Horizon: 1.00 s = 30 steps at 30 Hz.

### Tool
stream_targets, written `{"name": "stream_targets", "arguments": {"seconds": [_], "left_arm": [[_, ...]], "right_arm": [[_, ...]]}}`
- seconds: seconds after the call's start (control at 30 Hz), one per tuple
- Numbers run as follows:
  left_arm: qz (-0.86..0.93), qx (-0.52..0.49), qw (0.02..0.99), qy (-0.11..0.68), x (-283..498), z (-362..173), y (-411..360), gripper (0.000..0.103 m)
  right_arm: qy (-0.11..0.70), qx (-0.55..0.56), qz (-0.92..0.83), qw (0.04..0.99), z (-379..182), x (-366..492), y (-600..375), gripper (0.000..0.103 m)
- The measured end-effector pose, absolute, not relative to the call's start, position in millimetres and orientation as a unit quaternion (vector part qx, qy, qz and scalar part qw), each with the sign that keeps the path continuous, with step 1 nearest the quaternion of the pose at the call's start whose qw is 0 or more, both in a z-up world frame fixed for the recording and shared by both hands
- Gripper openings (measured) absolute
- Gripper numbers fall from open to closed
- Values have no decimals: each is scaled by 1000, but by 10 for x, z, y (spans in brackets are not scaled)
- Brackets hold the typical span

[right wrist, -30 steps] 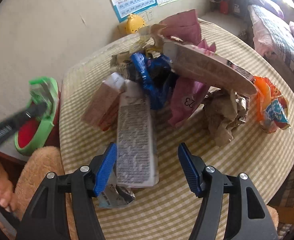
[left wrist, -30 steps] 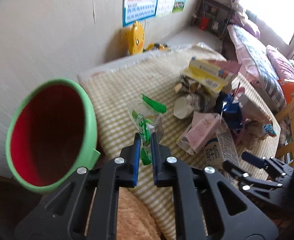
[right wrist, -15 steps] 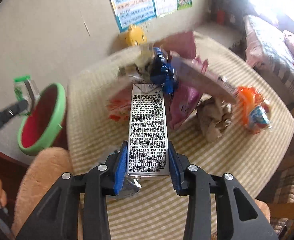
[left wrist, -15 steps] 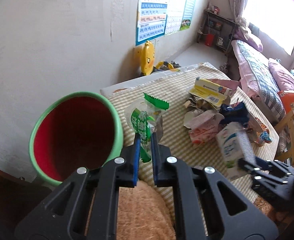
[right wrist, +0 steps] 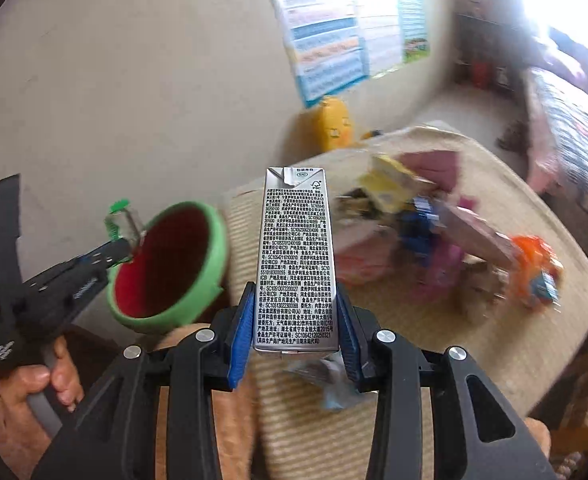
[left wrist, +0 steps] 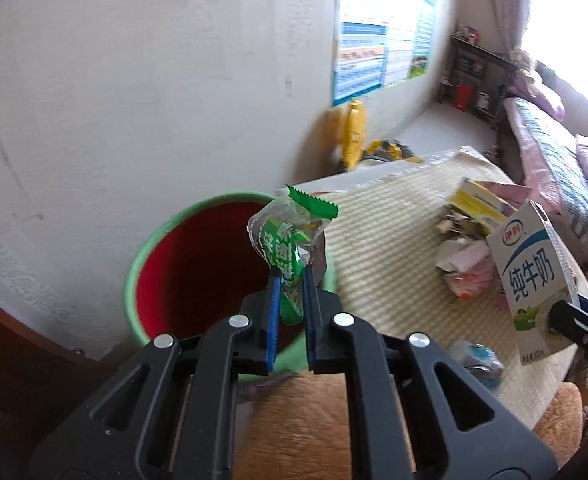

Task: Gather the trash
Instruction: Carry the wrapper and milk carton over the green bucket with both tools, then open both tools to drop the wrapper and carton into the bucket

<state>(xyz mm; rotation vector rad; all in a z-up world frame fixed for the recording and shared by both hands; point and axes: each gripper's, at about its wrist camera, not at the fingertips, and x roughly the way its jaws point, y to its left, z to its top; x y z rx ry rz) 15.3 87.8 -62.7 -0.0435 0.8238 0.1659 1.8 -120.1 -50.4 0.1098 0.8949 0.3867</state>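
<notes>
My left gripper (left wrist: 291, 280) is shut on a green and clear snack wrapper (left wrist: 286, 240) and holds it over the near rim of a green bin with a red inside (left wrist: 198, 272). My right gripper (right wrist: 296, 300) is shut on a white and blue milk carton (right wrist: 296, 256), held upright above the table edge; the carton also shows in the left wrist view (left wrist: 534, 280). The bin (right wrist: 166, 264) and the left gripper (right wrist: 126, 246) with the wrapper show at the left of the right wrist view.
A heap of cartons, wrappers and crumpled paper (right wrist: 434, 236) lies on the checked tablecloth (left wrist: 394, 264). A crumpled silver-blue wrapper (left wrist: 474, 362) lies near the front edge. A furry stool (left wrist: 302, 428) is below. A wall, a yellow toy (left wrist: 352, 136) and a bed (left wrist: 554, 168) stand beyond.
My left gripper carried the wrapper off the table to the bin. My right gripper closed on the milk carton and lifted it upright off the table.
</notes>
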Motion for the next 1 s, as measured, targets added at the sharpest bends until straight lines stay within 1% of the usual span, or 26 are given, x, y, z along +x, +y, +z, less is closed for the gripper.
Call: {"name": "stream_targets", "arguments": {"seconds": [0.23, 0.4, 0.57, 0.63, 0.67, 0.7, 0.73, 0.77, 0.8, 1.0], "left_arm": [[147, -37, 899, 412, 226, -725, 1452, 10], [113, -130, 883, 437, 318, -859, 1920, 10], [116, -140, 876, 446, 332, -961, 2043, 10], [118, -138, 876, 447, 340, -993, 2038, 11], [118, -136, 875, 449, 353, -1009, 2031, 16], [120, -131, 875, 451, 344, -1022, 2030, 33], [123, -130, 875, 450, 350, -1030, 2029, 46], [126, -130, 876, 447, 353, -1033, 2023, 62], [127, -132, 878, 441, 343, -1031, 2033, 63], [117, -117, 880, 446, 375, -1049, 1962, 63]], "right_arm": [[438, 44, 254, 861, -604, 284, -546, 37], [464, 61, 289, 835, -735, 584, -199, 37], [475, 55, 297, 827, -858, 729, 72, 37], [472, 53, 297, 828, -868, 751, 144, 39], [469, 52, 296, 830, -862, 754, 162, 39], [467, 50, 296, 832, -851, 748, 185, 41], [464, 48, 296, 834, -839, 743, 197, 45], [461, 46, 293, 836, -831, 745, 194, 48], [459, 45, 292, 838, -822, 718, 186, 53], [457, 41, 289, 840, -796, 668, 120, 54]]}}
